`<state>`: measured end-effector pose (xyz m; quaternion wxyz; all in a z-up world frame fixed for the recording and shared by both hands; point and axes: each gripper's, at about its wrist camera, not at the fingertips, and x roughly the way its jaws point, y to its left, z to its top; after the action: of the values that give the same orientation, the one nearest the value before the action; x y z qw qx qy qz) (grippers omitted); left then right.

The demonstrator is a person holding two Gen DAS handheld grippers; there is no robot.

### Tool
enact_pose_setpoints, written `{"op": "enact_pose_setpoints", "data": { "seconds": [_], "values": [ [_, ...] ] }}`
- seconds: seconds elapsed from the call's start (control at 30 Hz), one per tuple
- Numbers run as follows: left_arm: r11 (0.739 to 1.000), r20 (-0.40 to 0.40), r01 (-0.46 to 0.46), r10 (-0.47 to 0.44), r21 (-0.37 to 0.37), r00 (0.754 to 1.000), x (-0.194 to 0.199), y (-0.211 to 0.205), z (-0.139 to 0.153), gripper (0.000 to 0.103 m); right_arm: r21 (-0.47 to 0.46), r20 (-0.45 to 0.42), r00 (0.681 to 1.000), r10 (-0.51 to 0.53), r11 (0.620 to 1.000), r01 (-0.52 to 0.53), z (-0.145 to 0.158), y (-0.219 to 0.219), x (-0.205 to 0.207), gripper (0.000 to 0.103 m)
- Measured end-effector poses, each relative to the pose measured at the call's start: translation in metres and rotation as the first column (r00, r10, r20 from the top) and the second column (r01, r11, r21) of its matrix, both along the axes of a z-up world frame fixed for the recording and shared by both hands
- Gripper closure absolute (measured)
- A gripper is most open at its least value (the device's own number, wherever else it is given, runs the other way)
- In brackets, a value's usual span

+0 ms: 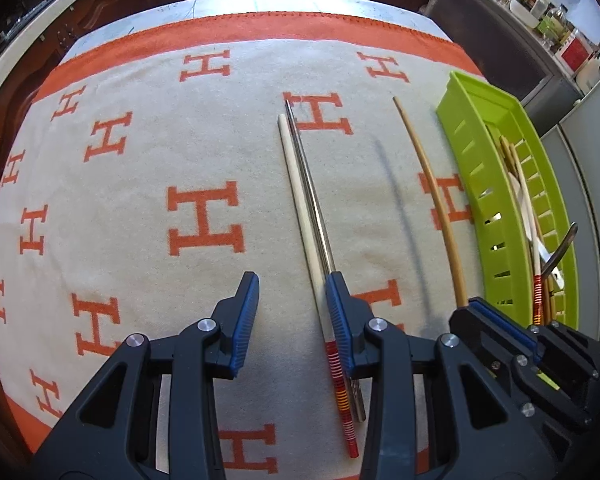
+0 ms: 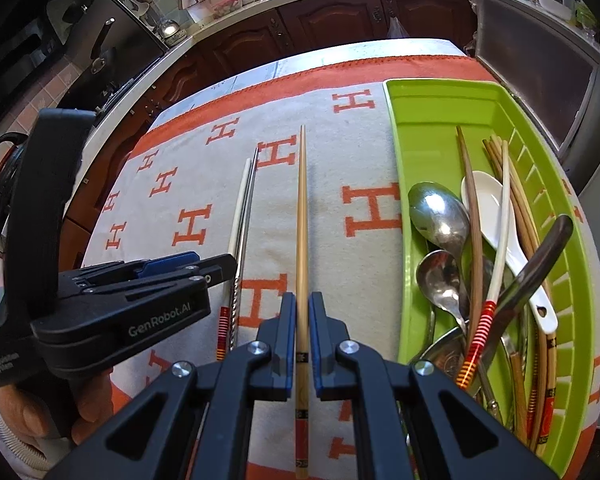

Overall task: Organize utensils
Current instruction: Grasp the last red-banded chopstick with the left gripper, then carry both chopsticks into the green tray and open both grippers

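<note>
Our right gripper [image 2: 302,336] is clamped on a bamboo chopstick [image 2: 301,216], its blue pads [image 2: 287,344] pressed flat against either side of the stick near its patterned handle end, so the jaws stand very narrow, with only the stick's width between them. The chopstick runs straight out ahead of us over the orange and cream cloth [image 2: 196,224], and from these views we cannot tell whether its far tip rests on the cloth or hangs just above it. Our left gripper [image 1: 292,320] holds nothing: its jaws stand partly apart above the cloth, and its right-hand pad [image 1: 340,320] sits over a white chopstick [image 1: 300,200] with red banding and a steel chopstick [image 1: 310,184] lying side by side; whether that pad touches them we cannot say. The bamboo chopstick lies between that pair and the green tray [image 2: 404,184], well apart from each. In the tray sit two steel spoons [image 2: 440,212], a white ceramic spoon [image 2: 496,208], a dark-handled utensil [image 2: 540,256] and a heap of chopsticks [image 2: 474,216], crossing one another in one long compartment
</note>
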<state>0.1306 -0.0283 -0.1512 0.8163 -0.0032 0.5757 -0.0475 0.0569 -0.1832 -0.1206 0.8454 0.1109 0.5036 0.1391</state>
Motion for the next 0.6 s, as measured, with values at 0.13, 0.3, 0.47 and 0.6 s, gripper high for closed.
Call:
{"op": "enact_pose_setpoints", "data": {
  "seconds": [0.13,0.3,0.47,0.6],
  "values": [
    [0.997,0.010,0.001,-0.002,0.083,1.000,0.000,-0.006,-0.005,0.071,0.007,0.007,1.000,-0.004,1.000,0.004,0.001,-0.003,-0.003,0.097],
    [0.996,0.029,0.027,-0.030,0.089,0.999,-0.004,-0.012,-0.005,0.086,0.018,0.017,1.000,-0.009,1.000,0.009,0.004,-0.009,-0.007,0.097],
    [0.998,0.011,0.036,-0.037,0.055,0.999,-0.011,-0.014,0.001,0.100,0.032,0.036,0.999,-0.016,0.999,0.015,0.010,-0.016,-0.013,0.097],
    [0.999,0.018,0.035,-0.035,-0.003,0.999,-0.019,-0.016,0.019,0.100,0.059,0.063,0.997,-0.034,0.998,0.030,0.021,-0.028,-0.020,0.097]
  ]
}}
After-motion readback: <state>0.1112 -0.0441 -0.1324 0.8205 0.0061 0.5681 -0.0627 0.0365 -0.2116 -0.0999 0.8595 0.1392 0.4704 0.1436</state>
